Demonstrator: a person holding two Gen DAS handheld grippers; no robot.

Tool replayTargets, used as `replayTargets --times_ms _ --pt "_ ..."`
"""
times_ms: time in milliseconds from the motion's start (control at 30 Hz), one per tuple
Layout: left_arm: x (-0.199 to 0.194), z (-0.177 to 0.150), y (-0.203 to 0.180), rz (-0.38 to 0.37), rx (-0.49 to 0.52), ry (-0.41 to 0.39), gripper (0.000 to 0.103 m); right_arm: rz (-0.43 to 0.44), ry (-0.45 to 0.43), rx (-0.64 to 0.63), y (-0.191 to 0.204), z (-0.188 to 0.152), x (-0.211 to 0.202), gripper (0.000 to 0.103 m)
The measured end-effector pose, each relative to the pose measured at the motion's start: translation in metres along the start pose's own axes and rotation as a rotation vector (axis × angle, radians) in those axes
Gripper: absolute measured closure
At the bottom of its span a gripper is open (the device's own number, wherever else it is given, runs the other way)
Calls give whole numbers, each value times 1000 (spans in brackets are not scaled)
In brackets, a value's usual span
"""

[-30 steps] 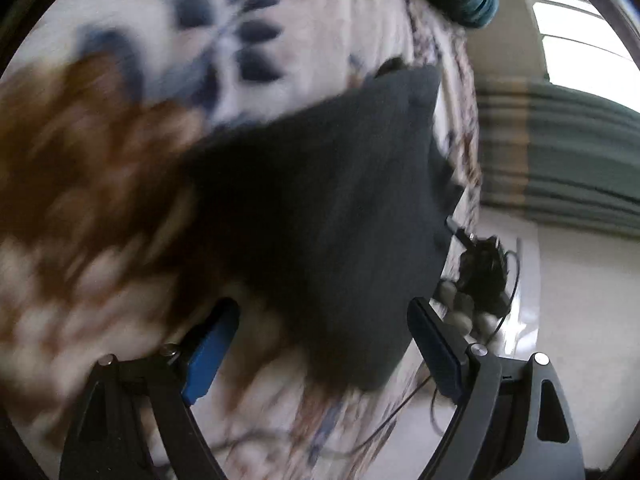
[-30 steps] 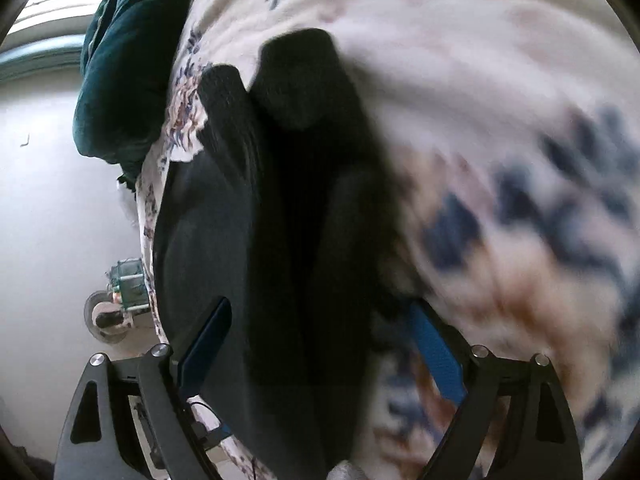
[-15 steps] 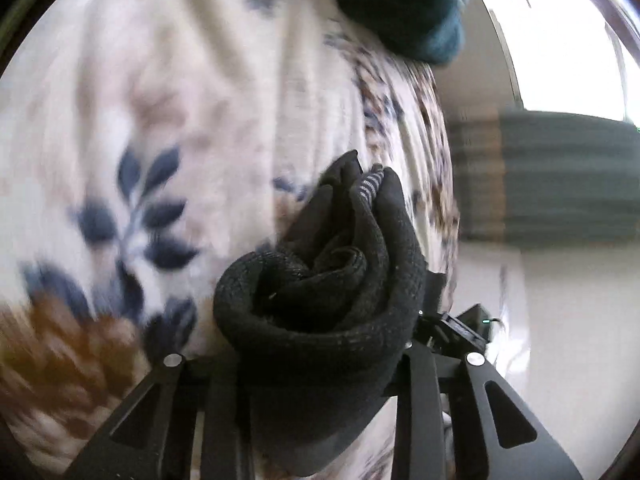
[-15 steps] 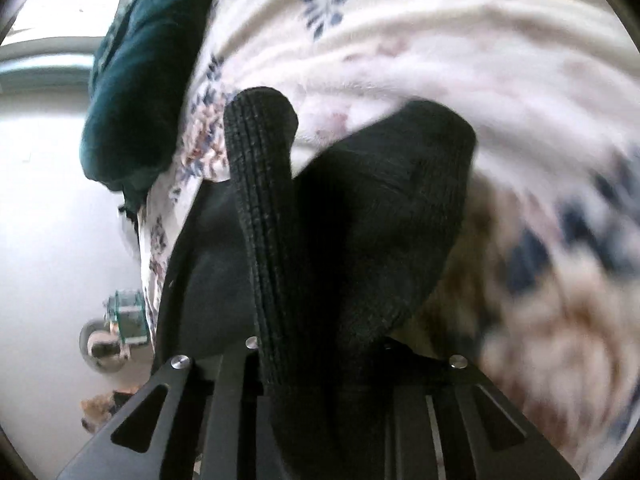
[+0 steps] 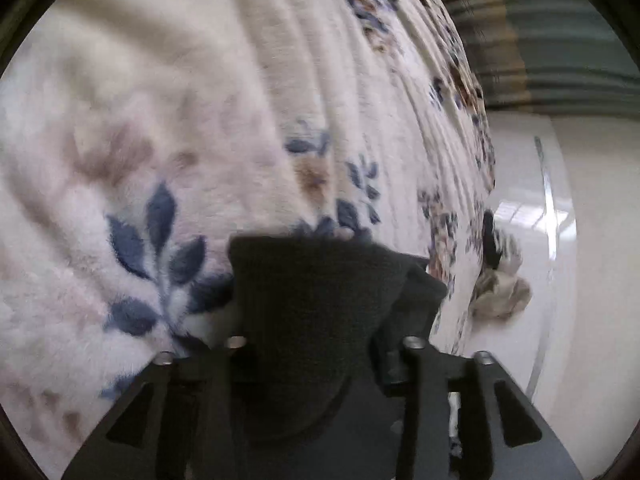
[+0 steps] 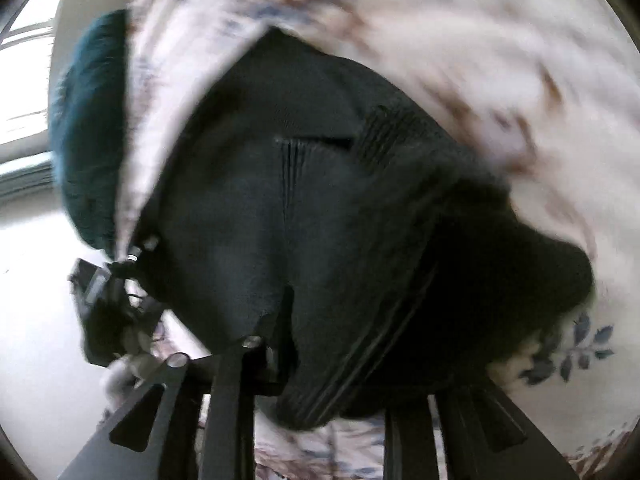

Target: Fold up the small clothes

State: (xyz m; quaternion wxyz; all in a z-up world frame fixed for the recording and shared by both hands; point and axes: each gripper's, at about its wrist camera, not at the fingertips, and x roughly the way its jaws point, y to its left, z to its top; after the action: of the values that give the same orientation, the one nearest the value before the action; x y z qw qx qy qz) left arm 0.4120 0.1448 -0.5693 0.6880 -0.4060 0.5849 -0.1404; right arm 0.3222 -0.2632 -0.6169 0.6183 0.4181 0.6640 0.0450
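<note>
1. Left wrist view: the left gripper (image 5: 320, 364) sits at the bottom middle of the frame. Its two black fingers are squeezed onto a dark knit cloth (image 5: 316, 312), which bunches up between them and hangs down a little below.
2. Behind the cloth, a soft white blanket (image 5: 192, 112) with blue leaves fills the left and middle of the frame. The cloth's top edge lies just in front of a blue leaf print.
3. At the right of the frame there is a pale floor (image 5: 592, 240). A small gray-and-tan lump (image 5: 500, 296) lies at the blanket's edge there; it is too blurry to name.
4. Right wrist view: the right gripper (image 6: 320, 376) is at the bottom of the frame, pinched tight on the dark knit cloth (image 6: 320, 200). The cloth spreads wide and fills the middle of the frame, with a ribbed band near the top right of it.
5. The white blanket (image 6: 500, 60) shows in the upper right, very blurry. A dark green fuzzy thing (image 6: 88, 120) sits at the upper left.
6. A black gadget with wires (image 6: 100, 300) is at the lower left.
</note>
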Motion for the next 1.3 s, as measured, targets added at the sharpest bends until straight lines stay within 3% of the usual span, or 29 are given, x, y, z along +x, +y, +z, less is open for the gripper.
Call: replayTargets --times_ms 33,67,133,233,400,567,633,667,700,733,867,1000,1033,1100,1133,1167,1233,1300 --pt "0 -1 3 2 -21 -8 34 9 11 27 -12 2 2 60" --pt "-4 -3 5 -29 -34 -28 33 12 24 35 -20 4 3 49" --pt "-17 -15 9 -57 -45 -67 32 3 42 4 -28 7 -8 47" --pt "-46 -35 9 -68 -62 -153 32 -80 35 -119 -29 6 -31 35" --pt "-91 -69 -14 28 24 -263 32 -150 -12 -183 -32 5 -81 35" --pt "-101 -129 -9 164 50 -202 32 -177 -86 -231 -20 21 -107 35" --pt "-100 -157 -4 237 51 -177 32 -174 -76 -242 -10 36 -104 35" --pt "-96 -169 0 249 39 -159 32 -167 -51 -262 -6 39 -97 42" --pt "-91 -180 4 271 25 -141 32 -166 -35 -276 6 39 -82 56" --pt "-86 -193 11 293 13 -118 32 -172 -30 -286 13 39 -75 97" --pt "-62 -229 36 351 3 -35 32 -239 -140 -291 19 36 -83 97" --pt "-38 -237 52 388 30 26 32 -328 -14 -324 5 39 -57 96" --pt "-34 -234 54 383 31 30 28 -317 3 -313 5 43 -55 92" --pt "-31 -232 53 340 26 47 1 -285 -15 -308 11 54 -63 79" --pt "-26 -230 53 315 21 49 0 -257 -47 -308 17 62 -71 63" --pt "-23 -230 52 336 17 48 0 -214 -81 -306 23 73 -76 46" --pt "-16 -229 50 382 10 39 0 -154 -106 -314 36 94 -76 39" --pt "-12 -228 46 423 -33 5 0 -111 -95 -366 54 121 -61 39"
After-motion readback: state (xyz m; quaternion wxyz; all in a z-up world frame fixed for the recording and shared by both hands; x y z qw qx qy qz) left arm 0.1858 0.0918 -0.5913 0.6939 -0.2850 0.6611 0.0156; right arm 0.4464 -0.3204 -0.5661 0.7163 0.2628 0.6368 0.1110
